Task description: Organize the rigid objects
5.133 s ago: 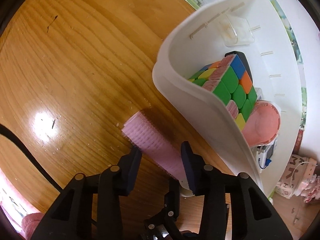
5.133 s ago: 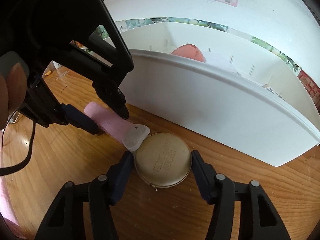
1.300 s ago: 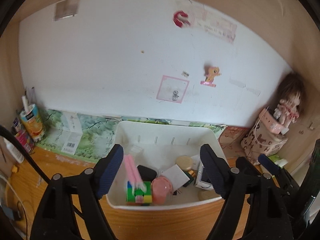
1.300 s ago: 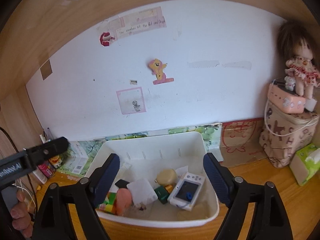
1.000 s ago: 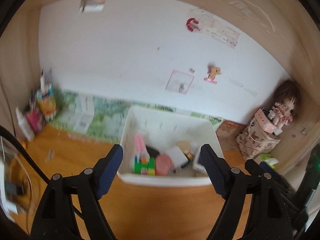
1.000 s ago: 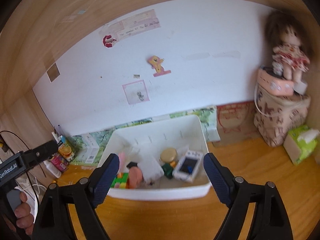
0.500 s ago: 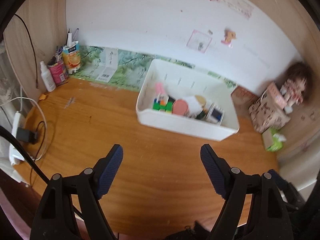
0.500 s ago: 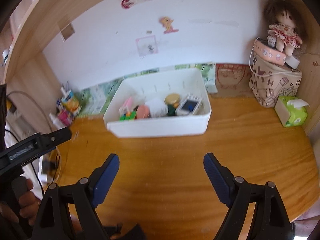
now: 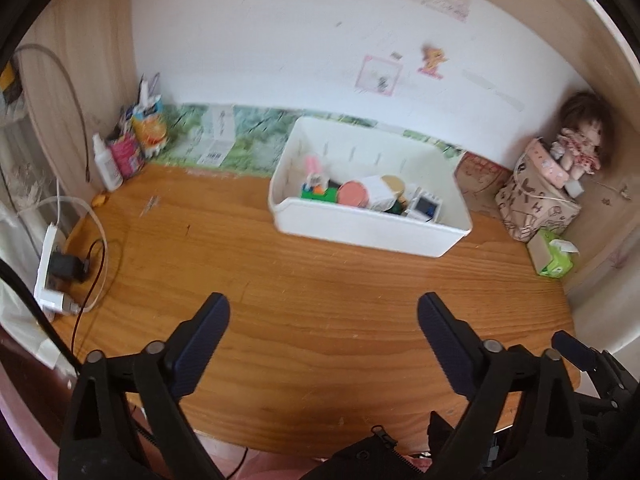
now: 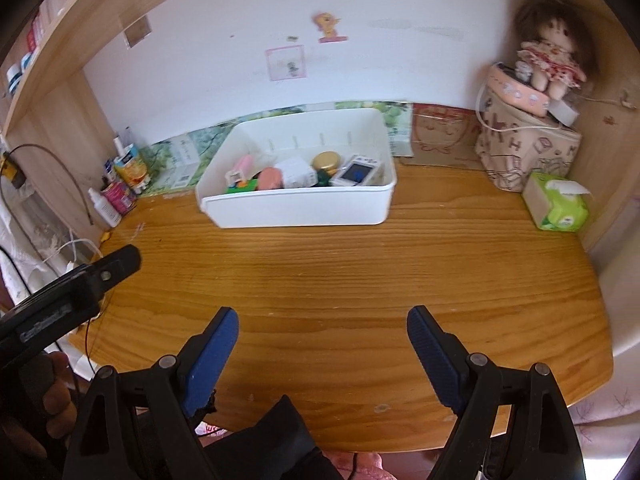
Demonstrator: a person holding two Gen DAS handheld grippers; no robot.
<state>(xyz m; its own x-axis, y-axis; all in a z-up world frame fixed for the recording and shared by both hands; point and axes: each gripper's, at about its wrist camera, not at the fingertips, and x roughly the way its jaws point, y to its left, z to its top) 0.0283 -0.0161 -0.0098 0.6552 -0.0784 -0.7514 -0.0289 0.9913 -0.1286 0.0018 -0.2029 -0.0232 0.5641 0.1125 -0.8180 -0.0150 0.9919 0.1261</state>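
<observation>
Both pairs of fingers are empty above the near part of the wooden desk [image 10: 340, 264]: the left gripper [image 9: 322, 320] has its fingers spreading wider with nothing between them, and the right gripper [image 10: 322, 330] holds its fingers wide apart. Well ahead of both fingertips, toward the back wall, stands the white bin [image 10: 300, 210]. Inside it lie a pink roller [image 10: 243, 164], a colourful cube [image 9: 316, 194], a pink round case [image 9: 353, 194], a gold-lidded jar [image 10: 327, 161] and a small white device [image 10: 357, 172].
</observation>
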